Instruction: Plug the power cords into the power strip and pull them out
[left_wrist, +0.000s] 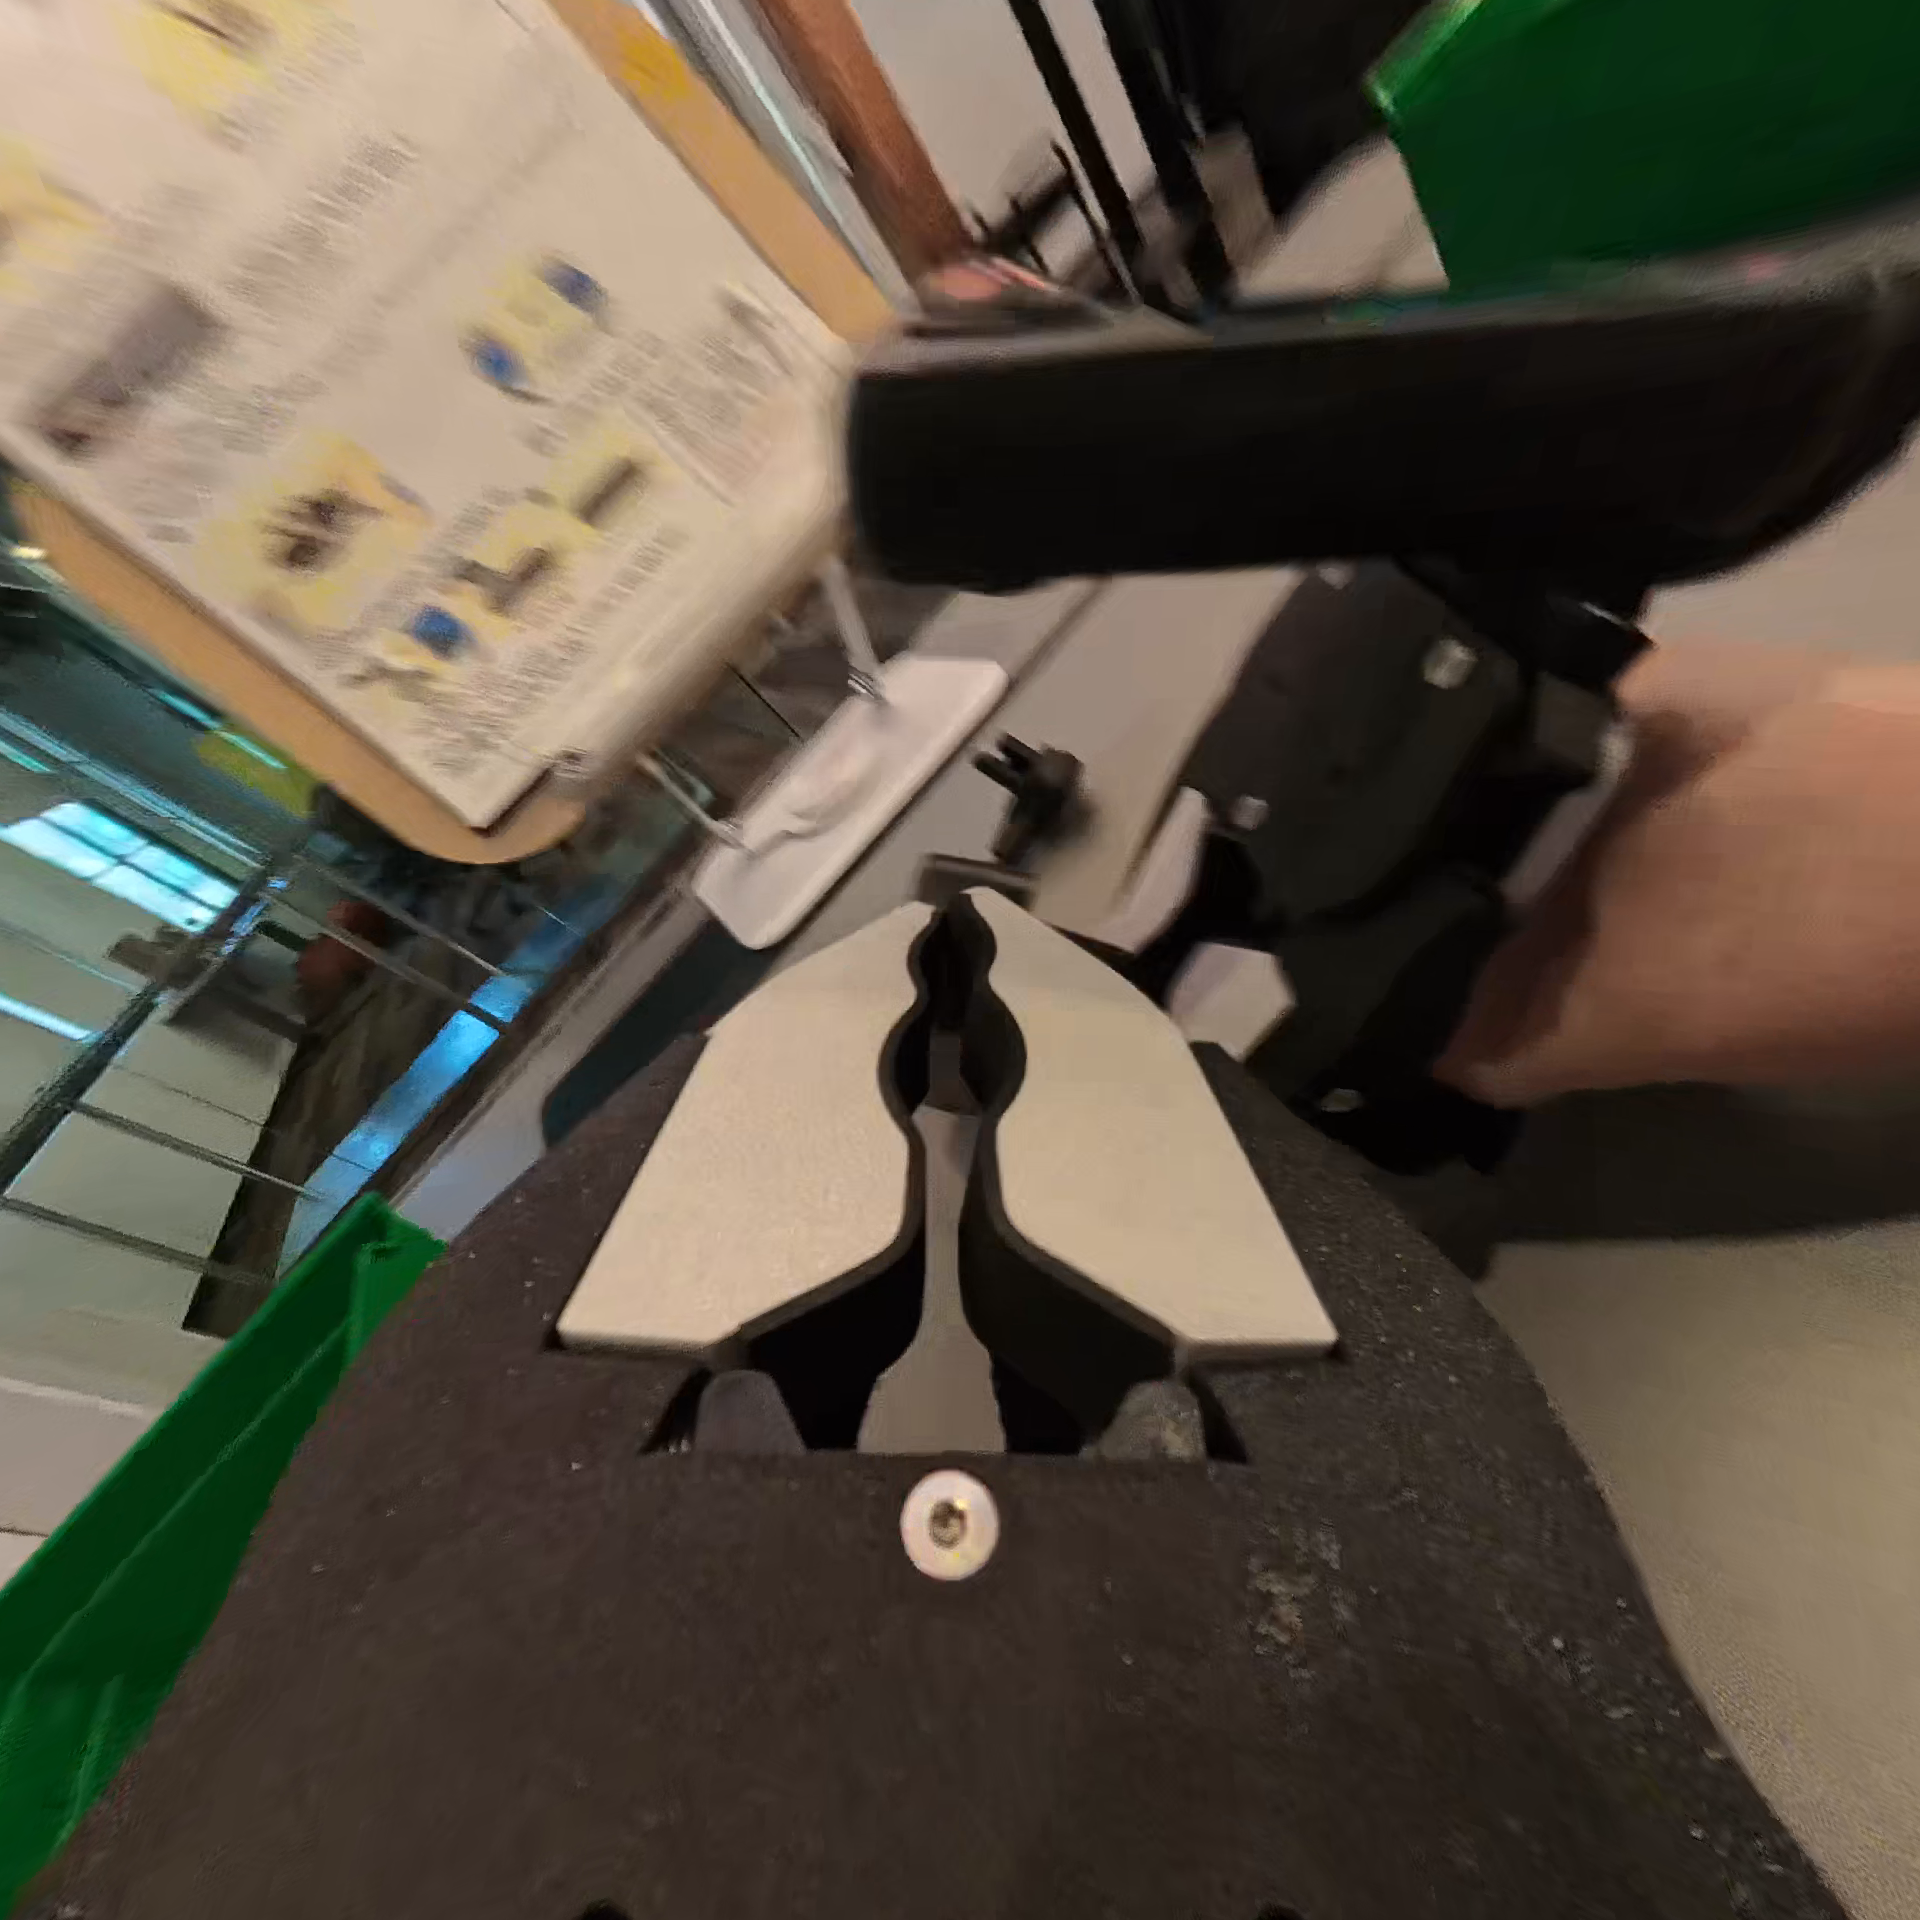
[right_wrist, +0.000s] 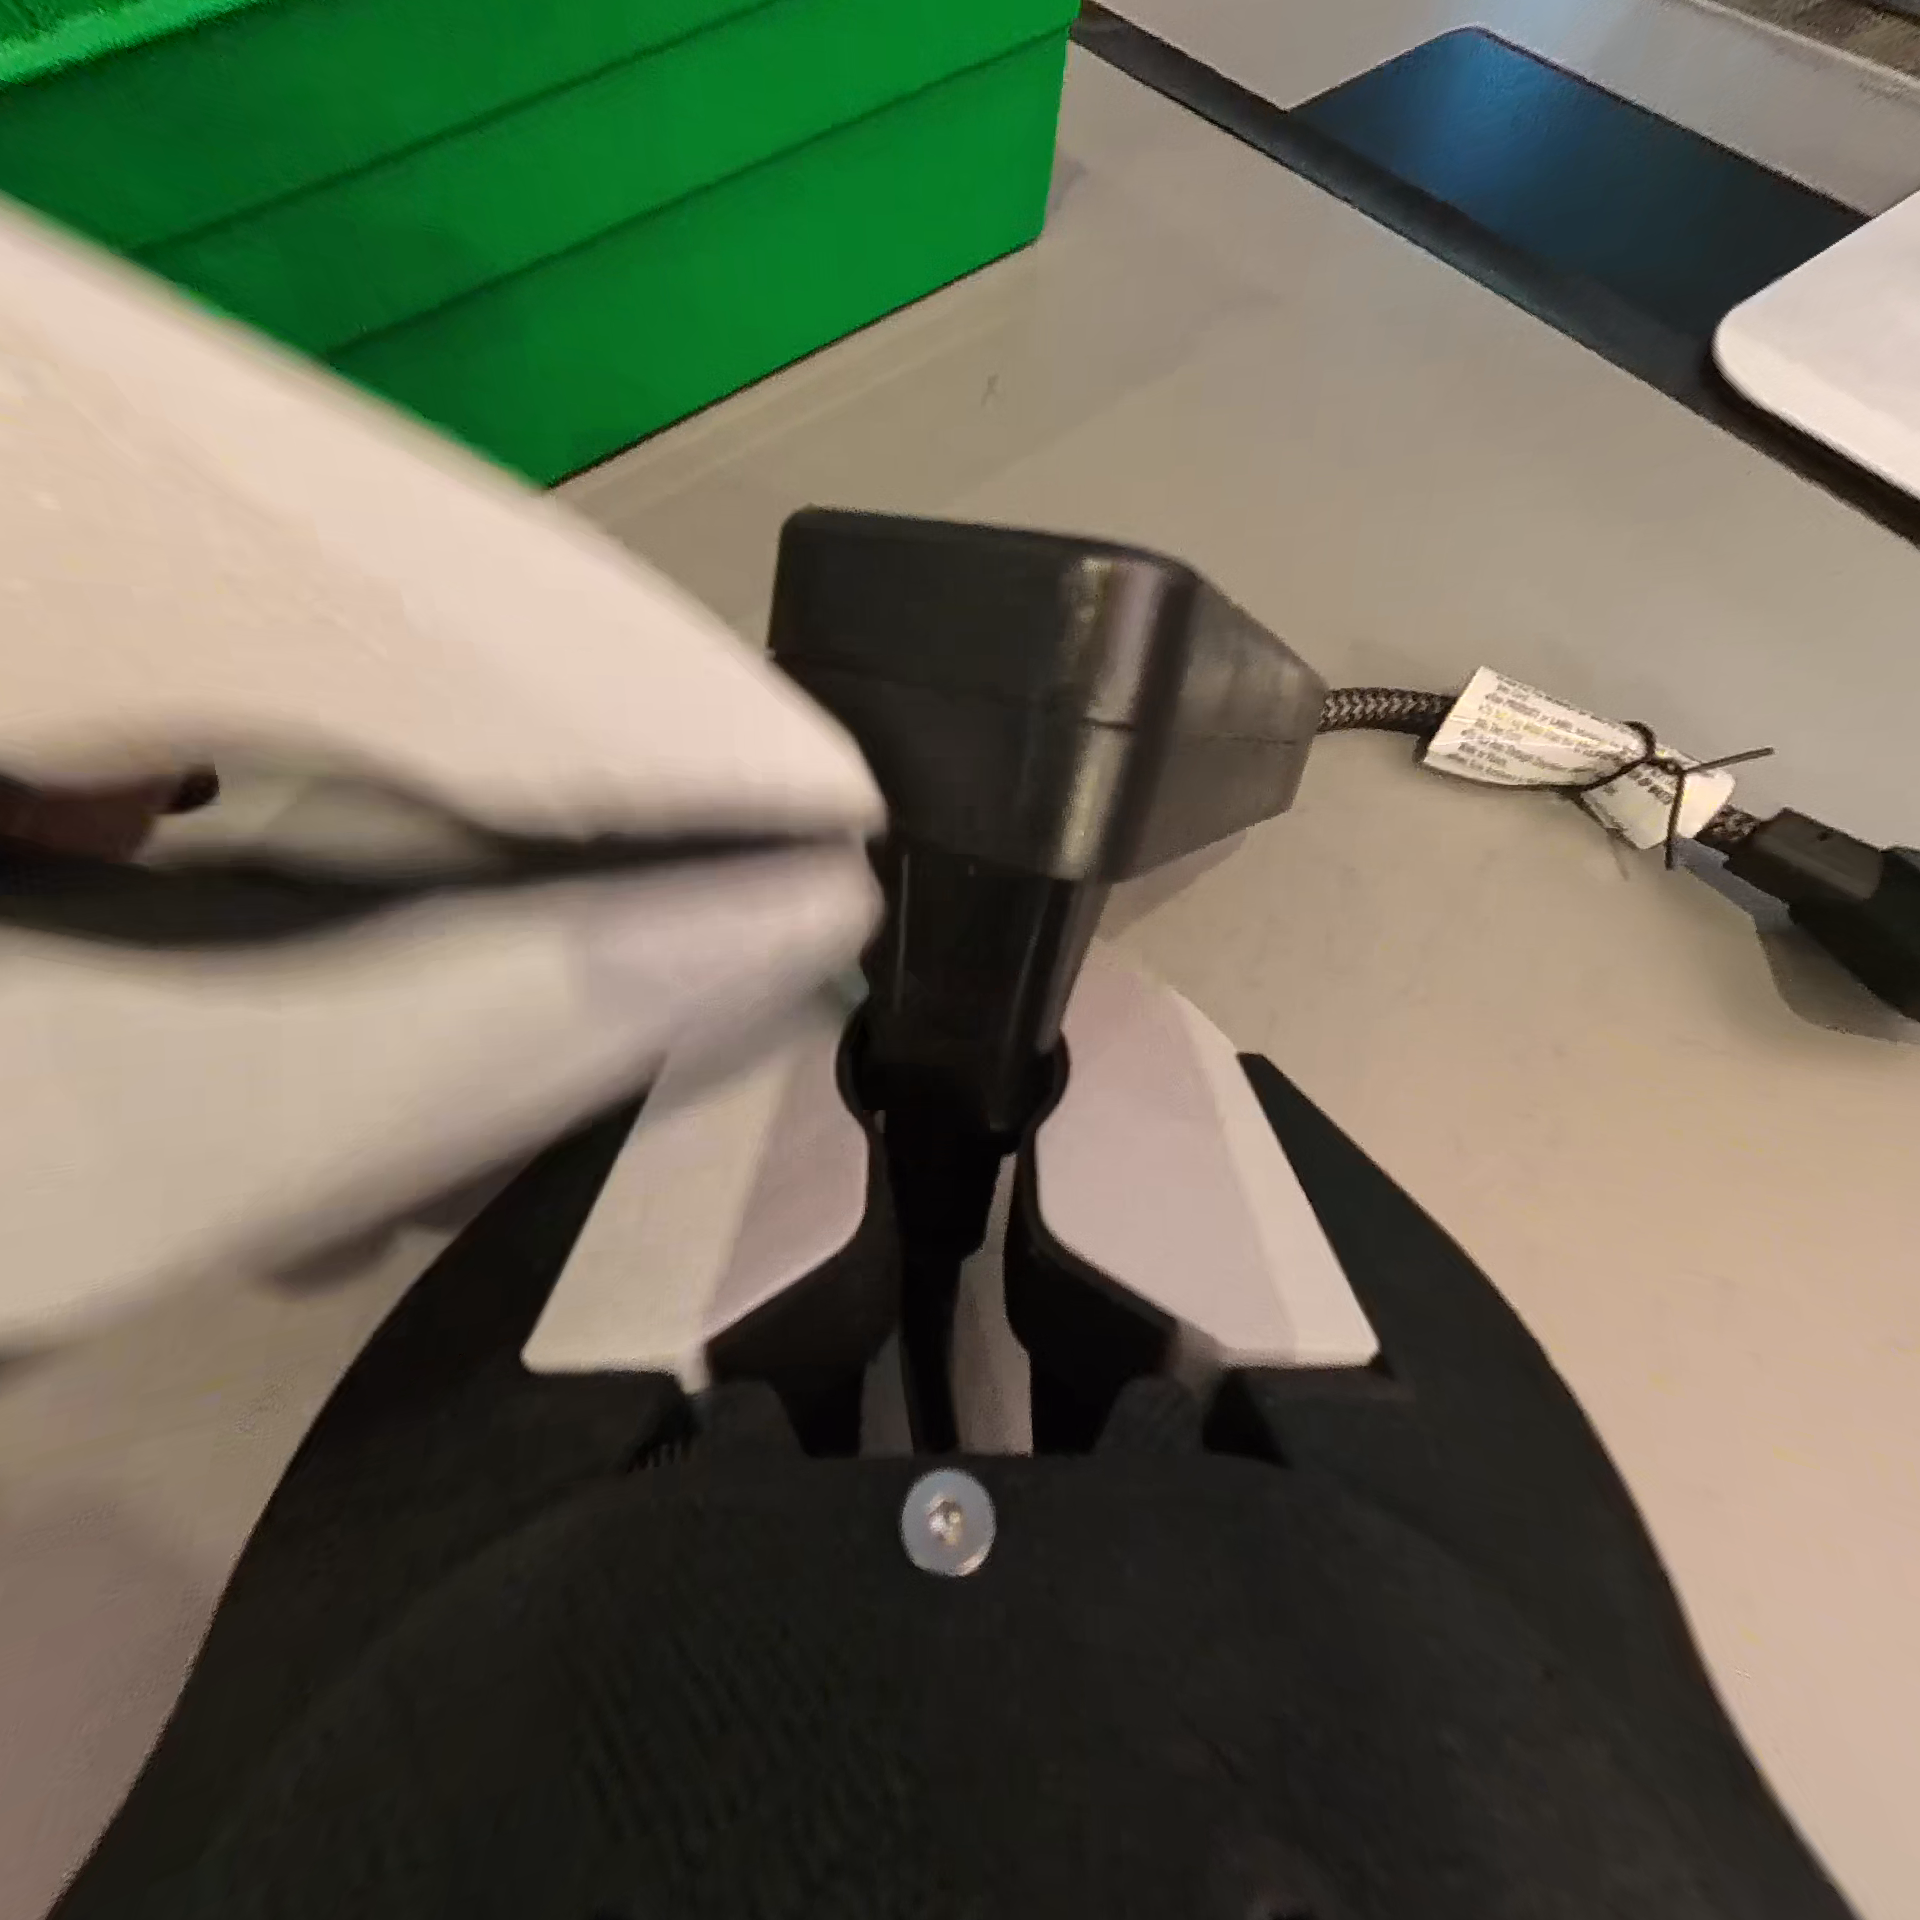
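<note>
Right gripper (right_wrist: 951, 1049): fingers clenched on black plug (right_wrist: 1018, 707), long axis pointing far; left gripper (left_wrist: 948, 920) clenched empty, just left.

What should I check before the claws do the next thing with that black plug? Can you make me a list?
1. Right claw gripping the plug: ok, its fingers are closed round the plug's neck.
2. Plug sitting in the power strip: they meet, but how deep, cannot tell.
3. Left claw steadying the power strip: cannot tell; it is shut, tips beside the strip, blurred.
4. Braided cord loose: ok, it lies slack on the table.
5. Green box out of the way: ok, it stands apart behind.
</note>
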